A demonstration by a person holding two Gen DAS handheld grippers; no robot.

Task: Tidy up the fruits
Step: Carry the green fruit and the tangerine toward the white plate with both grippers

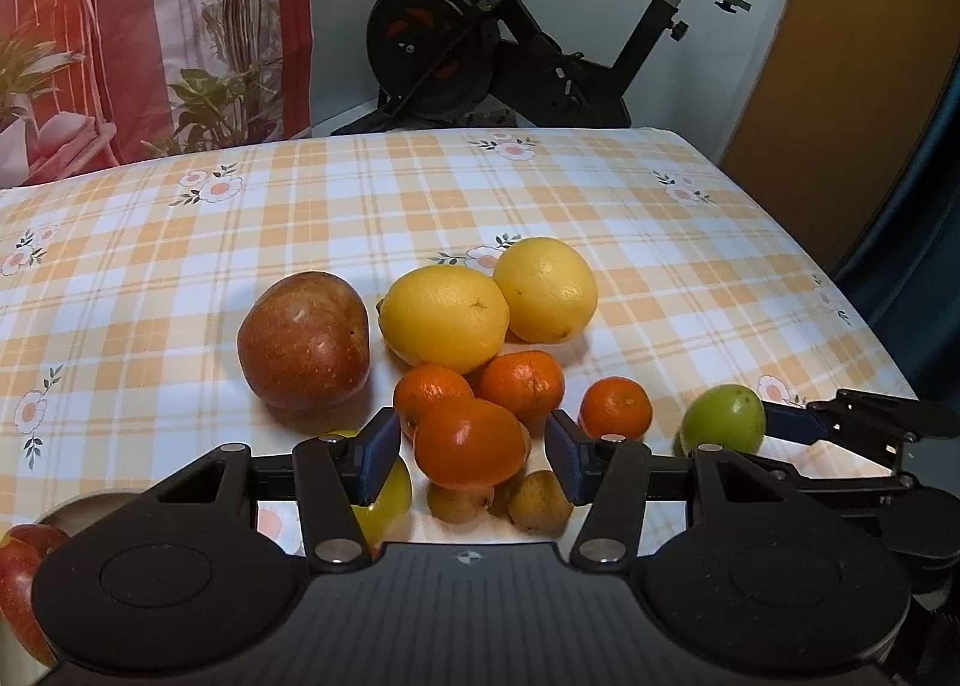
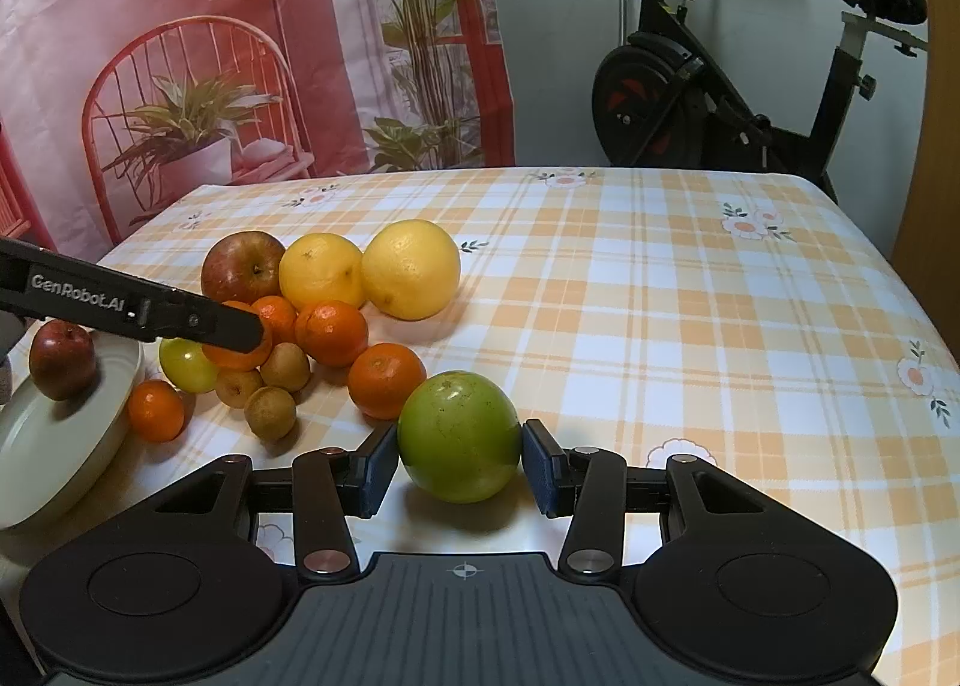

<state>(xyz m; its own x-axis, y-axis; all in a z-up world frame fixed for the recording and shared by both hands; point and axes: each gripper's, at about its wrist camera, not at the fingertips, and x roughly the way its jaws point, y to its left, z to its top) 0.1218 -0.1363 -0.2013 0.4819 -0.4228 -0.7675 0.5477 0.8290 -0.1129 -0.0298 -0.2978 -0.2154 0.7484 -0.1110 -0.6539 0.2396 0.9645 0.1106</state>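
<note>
A pile of fruit lies on the checked tablecloth (image 1: 540, 194). My left gripper (image 1: 474, 455) is open around a mandarin (image 1: 471, 443) atop the pile, with a small gap at each pad. From the right wrist view its black finger (image 2: 180, 317) reaches over that mandarin (image 2: 231, 356). My right gripper (image 2: 461, 461) is shut on a green round fruit (image 2: 459, 434), low over the cloth; both pads press its sides. The same green fruit (image 1: 723, 419) shows at the right of the left wrist view, against a blue pad (image 1: 792, 425).
A red apple (image 1: 303, 341), two lemons (image 1: 444, 317) (image 1: 546, 290), mandarins (image 1: 615, 407) and small brown fruits (image 1: 537, 503) crowd together. A cream plate (image 2: 36, 446) at the left holds a red apple (image 2: 63, 359), with a mandarin (image 2: 155, 409) beside it. An exercise bike (image 2: 720, 104) stands behind the table.
</note>
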